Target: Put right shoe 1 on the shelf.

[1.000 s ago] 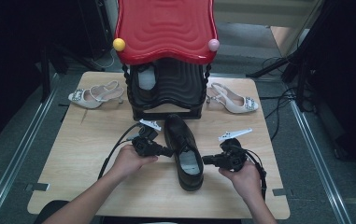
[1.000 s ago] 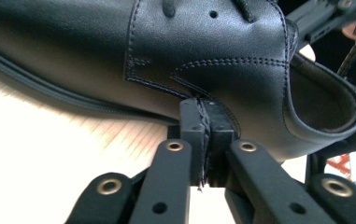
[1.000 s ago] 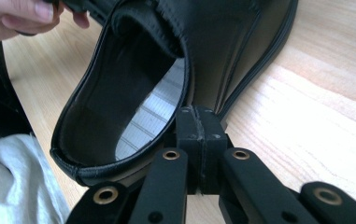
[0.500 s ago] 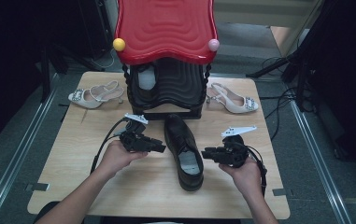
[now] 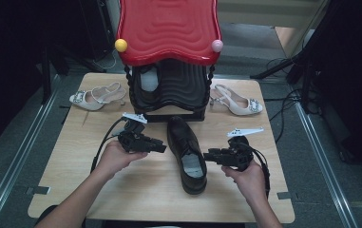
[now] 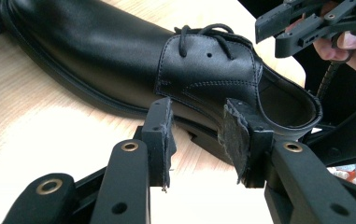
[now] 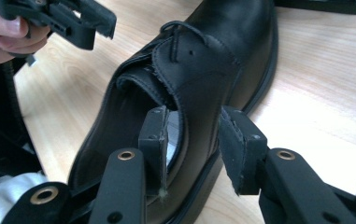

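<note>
The left gripper (image 5: 162,147) has its jaws apart with nothing clamped; they have just been opening, and in the left gripper view its pads (image 6: 234,137) stand just off the near side of the black lace-up dress shoe (image 6: 166,70), clear of the leather. The right gripper (image 5: 208,155) is likewise open, its jaws having just been spreading; in the right gripper view they straddle the wall of the shoe's opening, one pad (image 7: 159,135) over the insole and the other outside, neither pressing on it. The shoe (image 5: 186,152) lies on its sole on the light wooden table (image 5: 64,185), between the two grippers, toe toward the black and red shoe rack (image 5: 169,57) at the far edge. A pale slingback heel with a jewelled buckle (image 5: 93,97) lies left of the rack and its partner (image 5: 238,100) lies right of it, both well apart from the hands.
</note>
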`<control>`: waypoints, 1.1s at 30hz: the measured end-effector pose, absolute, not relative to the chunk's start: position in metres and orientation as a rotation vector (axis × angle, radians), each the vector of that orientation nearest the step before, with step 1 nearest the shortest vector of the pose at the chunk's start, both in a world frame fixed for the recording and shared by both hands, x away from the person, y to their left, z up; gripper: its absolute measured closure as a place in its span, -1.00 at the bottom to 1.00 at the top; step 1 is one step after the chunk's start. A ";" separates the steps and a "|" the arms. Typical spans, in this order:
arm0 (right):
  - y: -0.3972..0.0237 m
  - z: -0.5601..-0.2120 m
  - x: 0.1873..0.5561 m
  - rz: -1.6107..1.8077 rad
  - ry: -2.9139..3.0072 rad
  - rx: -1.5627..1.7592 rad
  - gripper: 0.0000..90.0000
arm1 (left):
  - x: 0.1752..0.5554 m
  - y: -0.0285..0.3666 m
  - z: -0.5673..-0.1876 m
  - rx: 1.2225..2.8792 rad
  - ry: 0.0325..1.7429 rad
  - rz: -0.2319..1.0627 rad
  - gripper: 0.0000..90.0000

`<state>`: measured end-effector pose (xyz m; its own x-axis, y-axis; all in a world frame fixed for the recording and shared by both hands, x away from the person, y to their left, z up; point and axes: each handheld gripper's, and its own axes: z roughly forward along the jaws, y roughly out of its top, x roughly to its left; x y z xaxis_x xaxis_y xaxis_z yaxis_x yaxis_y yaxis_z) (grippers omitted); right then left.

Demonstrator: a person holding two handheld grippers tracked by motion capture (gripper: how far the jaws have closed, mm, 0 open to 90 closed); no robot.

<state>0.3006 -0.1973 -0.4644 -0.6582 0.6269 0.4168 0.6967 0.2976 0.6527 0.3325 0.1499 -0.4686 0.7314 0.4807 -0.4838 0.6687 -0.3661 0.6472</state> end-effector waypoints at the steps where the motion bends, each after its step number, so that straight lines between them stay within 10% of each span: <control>1: -0.197 -0.463 0.299 -1.318 -2.481 -1.252 0.44 | 0.333 0.151 -0.468 2.036 0.869 -0.275 0.39; 33: -0.169 -0.438 0.285 -1.232 -2.467 -1.284 0.26 | 0.360 0.152 -0.386 2.046 0.767 -0.179 -0.01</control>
